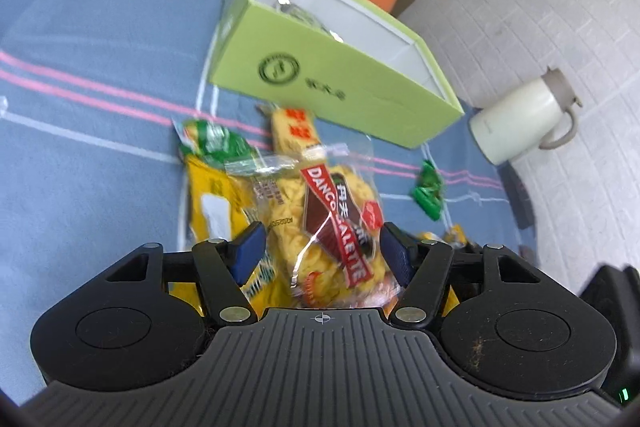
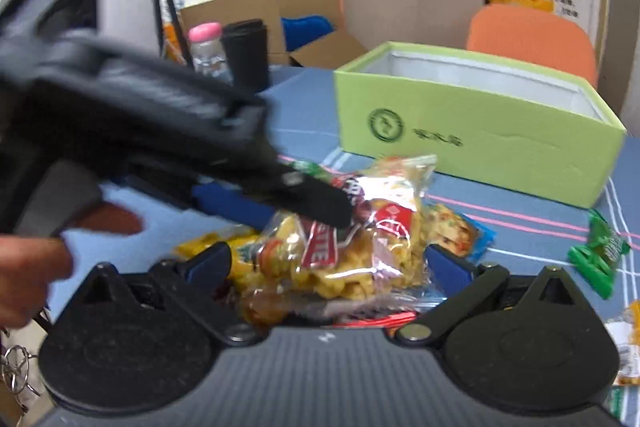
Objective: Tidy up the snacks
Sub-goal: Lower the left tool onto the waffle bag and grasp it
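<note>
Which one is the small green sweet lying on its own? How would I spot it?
Start at the big lime-green box on the blue tablecloth. Just below the box's right corner, toward the cream jug, lies the green sweet. It sits apart from the yellow snack pile, shiny and far smaller.

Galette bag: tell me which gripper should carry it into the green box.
Left, probably. The left gripper has its open fingers on both sides of the galette bag, with the green box straight ahead. The right gripper is open too, but the left one crosses its path.
</note>
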